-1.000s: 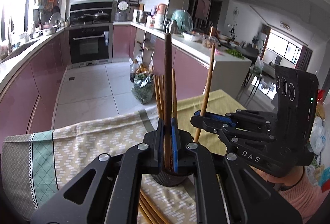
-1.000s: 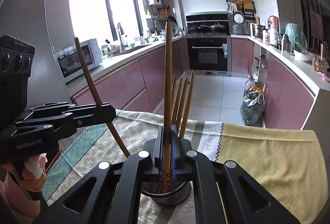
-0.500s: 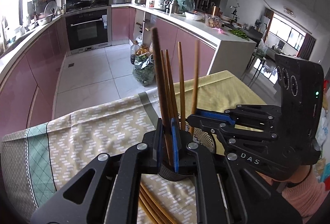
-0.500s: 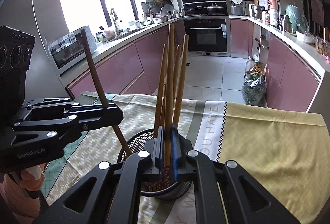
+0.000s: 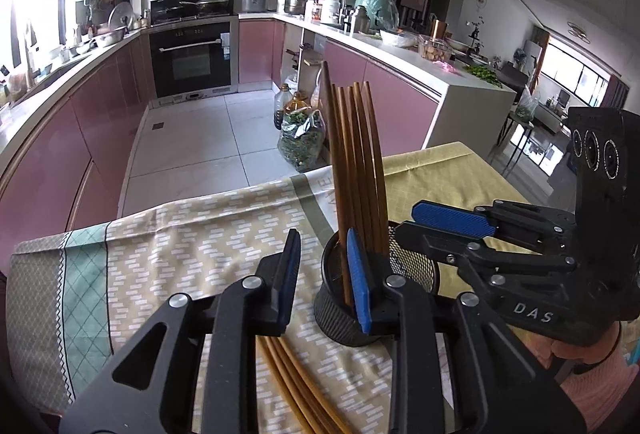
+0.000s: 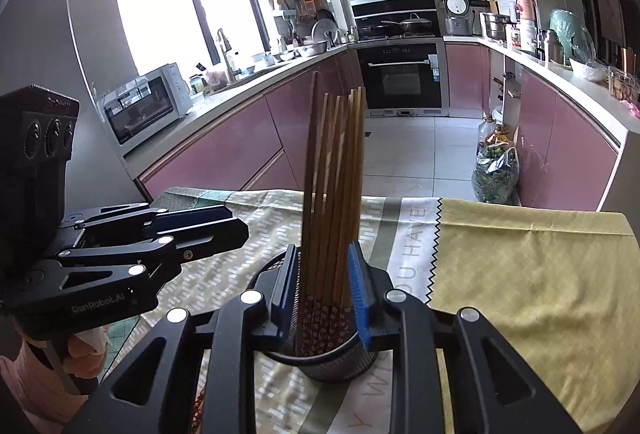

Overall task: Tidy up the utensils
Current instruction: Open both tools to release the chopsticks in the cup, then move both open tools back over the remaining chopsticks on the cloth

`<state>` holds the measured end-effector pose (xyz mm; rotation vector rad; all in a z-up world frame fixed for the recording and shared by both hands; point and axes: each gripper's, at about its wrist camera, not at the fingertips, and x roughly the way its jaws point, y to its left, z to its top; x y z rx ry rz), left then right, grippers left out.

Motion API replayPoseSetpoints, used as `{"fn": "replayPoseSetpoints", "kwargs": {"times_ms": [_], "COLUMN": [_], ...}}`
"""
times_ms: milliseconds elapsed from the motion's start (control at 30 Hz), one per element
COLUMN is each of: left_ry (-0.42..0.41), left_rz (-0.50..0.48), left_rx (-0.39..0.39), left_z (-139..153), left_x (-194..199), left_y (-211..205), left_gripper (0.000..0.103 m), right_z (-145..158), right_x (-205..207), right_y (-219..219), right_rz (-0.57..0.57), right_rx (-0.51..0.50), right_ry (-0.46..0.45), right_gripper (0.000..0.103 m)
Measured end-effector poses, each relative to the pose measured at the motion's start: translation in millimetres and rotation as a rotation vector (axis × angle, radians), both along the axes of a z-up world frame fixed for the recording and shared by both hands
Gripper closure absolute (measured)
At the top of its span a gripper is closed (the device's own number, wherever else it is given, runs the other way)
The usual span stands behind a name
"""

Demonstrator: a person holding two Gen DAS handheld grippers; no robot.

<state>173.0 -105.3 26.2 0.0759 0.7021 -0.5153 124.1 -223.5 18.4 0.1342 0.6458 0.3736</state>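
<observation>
A black mesh holder stands on the patterned tablecloth, with several brown chopsticks upright in it. My left gripper is just in front of the holder. Its jaws are opening; the pads press on nothing, and the sticks rise behind the right pad. My right gripper faces the holder from the other side. Its jaws are opening too, with the bundle standing loose between its pads. The left gripper shows at the left of the right wrist view.
More chopsticks lie flat on the cloth under my left gripper. The table edge drops to the kitchen floor beyond, where a bag of greens sits. Pink cabinets and an oven are far off.
Each gripper was shut on one chopstick above the holder. Both sticks went down into the holder and both jaws parted. The left gripper sank a little.
</observation>
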Motion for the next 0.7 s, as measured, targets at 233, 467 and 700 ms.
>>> {"fn": "replayPoseSetpoints", "kwargs": {"times_ms": [233,467,700], "left_ry": [-0.072,-0.060,-0.018], "left_rz": [0.050,0.113,0.144], "left_rx": [0.000,0.004,0.065], "left_z": [-0.7,-17.2,-47.8], "left_x": [-39.9,-64.0,-79.7], "left_y": [29.7,60.8,74.6], "left_gripper": [0.070,0.062,0.055], "right_z": [6.9,-2.3,-33.2], "right_x": [-31.1,-54.9,-53.1], "right_y": [8.2,32.8,53.2], "right_rz": [0.064,0.165,0.190], "right_rx": [0.007,-0.017,-0.050], "right_ry": [-0.045,-0.030,0.067], "right_gripper": [0.068,0.064,0.062]}}
